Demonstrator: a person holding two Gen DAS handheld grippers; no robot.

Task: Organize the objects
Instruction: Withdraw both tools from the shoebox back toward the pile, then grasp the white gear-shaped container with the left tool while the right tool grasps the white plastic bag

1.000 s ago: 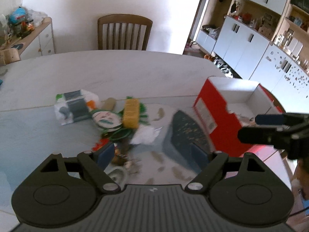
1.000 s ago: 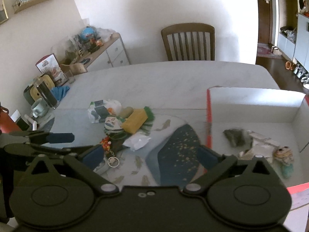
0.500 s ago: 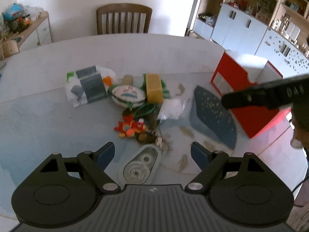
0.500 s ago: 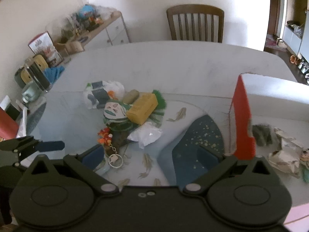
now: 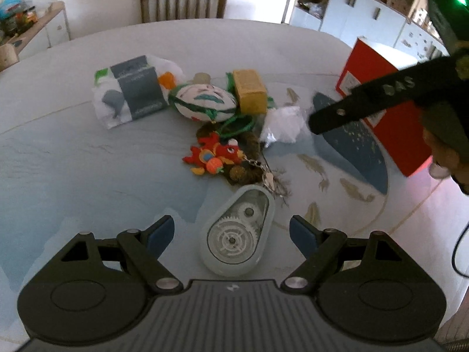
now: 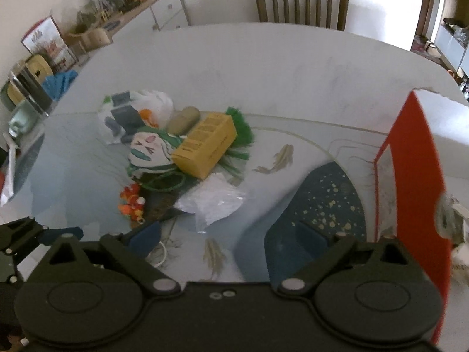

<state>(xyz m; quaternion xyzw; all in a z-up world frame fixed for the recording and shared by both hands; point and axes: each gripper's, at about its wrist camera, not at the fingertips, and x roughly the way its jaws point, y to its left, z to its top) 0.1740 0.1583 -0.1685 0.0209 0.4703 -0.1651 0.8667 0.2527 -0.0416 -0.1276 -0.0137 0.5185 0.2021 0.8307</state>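
Clutter for sorting lay mid-bench (image 5: 73, 176): a clear tape dispenser (image 5: 237, 231) nearest you, then a red toy keychain (image 5: 214, 155), a painted pouch (image 5: 202, 102), a yellow box (image 5: 249, 91) and a crumpled bag (image 6: 211, 202). Your left tongs (image 5: 231, 234) stood wide open around the dispenser, pads apart from it. Your right tongs (image 6: 228, 234) gaped empty above the bench beside the red box (image 6: 416, 176).
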